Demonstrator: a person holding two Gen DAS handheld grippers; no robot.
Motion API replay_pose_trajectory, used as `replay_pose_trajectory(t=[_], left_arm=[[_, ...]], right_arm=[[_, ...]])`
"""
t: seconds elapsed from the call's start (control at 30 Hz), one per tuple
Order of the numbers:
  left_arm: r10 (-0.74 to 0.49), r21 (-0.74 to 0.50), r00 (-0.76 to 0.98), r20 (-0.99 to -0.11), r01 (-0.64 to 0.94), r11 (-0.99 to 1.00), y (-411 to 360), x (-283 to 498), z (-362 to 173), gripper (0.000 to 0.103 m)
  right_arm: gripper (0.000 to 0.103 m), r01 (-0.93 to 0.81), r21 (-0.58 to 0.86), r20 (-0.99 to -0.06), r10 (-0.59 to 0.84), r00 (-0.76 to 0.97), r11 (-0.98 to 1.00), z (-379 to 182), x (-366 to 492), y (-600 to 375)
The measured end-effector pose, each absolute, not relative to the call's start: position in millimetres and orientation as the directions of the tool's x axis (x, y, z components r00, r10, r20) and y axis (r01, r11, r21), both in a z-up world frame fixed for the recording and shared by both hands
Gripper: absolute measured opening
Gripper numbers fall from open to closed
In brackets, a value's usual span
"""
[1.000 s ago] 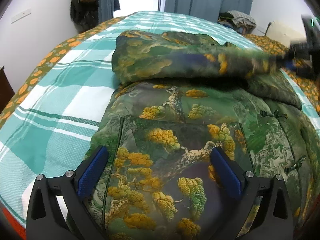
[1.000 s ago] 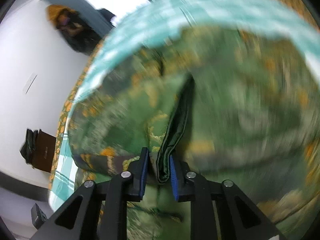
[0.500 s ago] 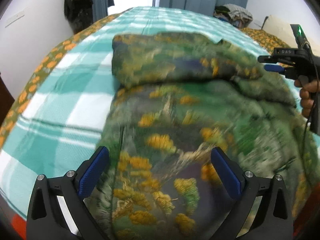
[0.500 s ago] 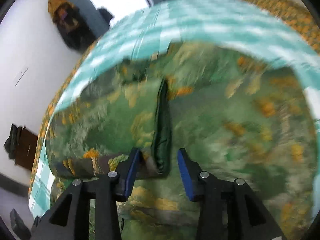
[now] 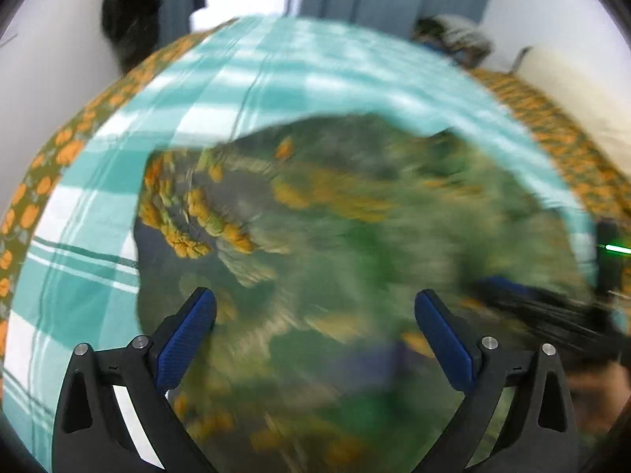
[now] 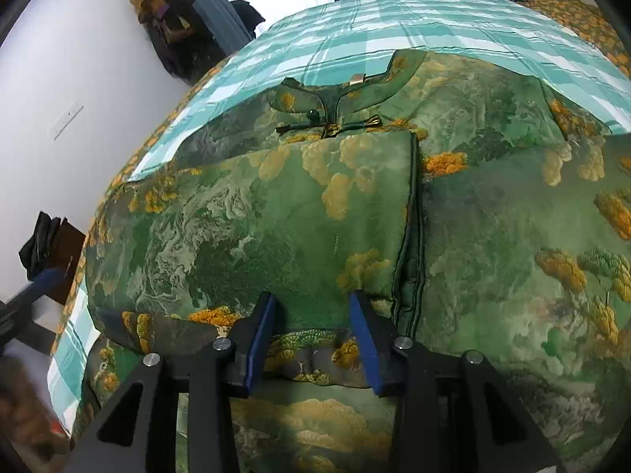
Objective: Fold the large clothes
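Observation:
A green padded jacket (image 6: pixel 493 236) printed with golden trees lies on the bed, its collar (image 6: pixel 335 94) at the far side. One sleeve (image 6: pixel 252 228) is folded across the chest, its dark-piped cuff edge (image 6: pixel 412 236) near the middle. My right gripper (image 6: pixel 312 298) hovers open just over the near edge of that sleeve, nothing pinched between the blue pads. In the blurred left wrist view the jacket (image 5: pixel 355 216) fills the middle, and my left gripper (image 5: pixel 314 297) stands wide open above it, holding nothing. The right gripper (image 5: pixel 552 315) shows as a dark blur at the right.
A teal plaid sheet (image 6: pixel 434 27) covers the bed, over an orange-flowered cover (image 5: pixel 35 189) at its edges. Dark clothes hang by the white wall (image 6: pixel 169 27). A pile of clothes (image 5: pixel 453 39) lies at the far right. A dark chair (image 6: pixel 51 244) stands beside the bed.
My right gripper has let go of the sleeve's cuff edge and opened; the sleeve now lies flat across the chest. The left gripper has swept over the jacket, still open, its view blurred.

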State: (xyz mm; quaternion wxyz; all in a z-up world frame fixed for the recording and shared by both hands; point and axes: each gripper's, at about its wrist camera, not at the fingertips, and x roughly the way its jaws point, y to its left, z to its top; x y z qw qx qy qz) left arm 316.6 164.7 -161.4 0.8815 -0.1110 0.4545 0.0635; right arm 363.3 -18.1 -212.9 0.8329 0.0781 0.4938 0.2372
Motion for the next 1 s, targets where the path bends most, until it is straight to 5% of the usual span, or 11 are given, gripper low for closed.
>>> replay_pose_trajectory(t=[0.27,0.4,0.5,0.63,0.87,1.0], left_arm=[[0.072,-0.058,0.551,-0.831,-0.214,0.975,161,322,-207,0.102],[0.093,-0.027,0.515,-0.852,-0.221,0.975,155,324,-176,0.101],[0.024,-0.128,0.589,-0.808,-0.216,0.968,159,330,-140,0.101],[0.075,-0.111,0.646,-0.759,-0.242,0.964,168,367,-122,0.101],[0.08,-0.14,0.516,-0.853,-0.373,0.917,213,421,-202,0.103],[0.068,-0.162,0.553,-0.83,-0.356,0.92,218,421,-227,0.103]], right_arm=[[0.04,-0.356,0.29,-0.78,0.435,0.449,0.888,-219,356,-13],[0.04,-0.355,0.318,-0.768,0.458,0.448,0.879,-219,360,-18],[0.04,-0.352,0.342,-0.756,0.478,0.447,0.871,-221,361,-21],[0.04,-0.358,0.323,-0.758,0.466,0.457,0.876,-220,358,-18],[0.04,-0.36,0.322,-0.754,0.467,0.461,0.876,-218,357,-19],[0.04,-0.372,0.319,-0.748,0.472,0.466,0.872,-218,354,-16]])
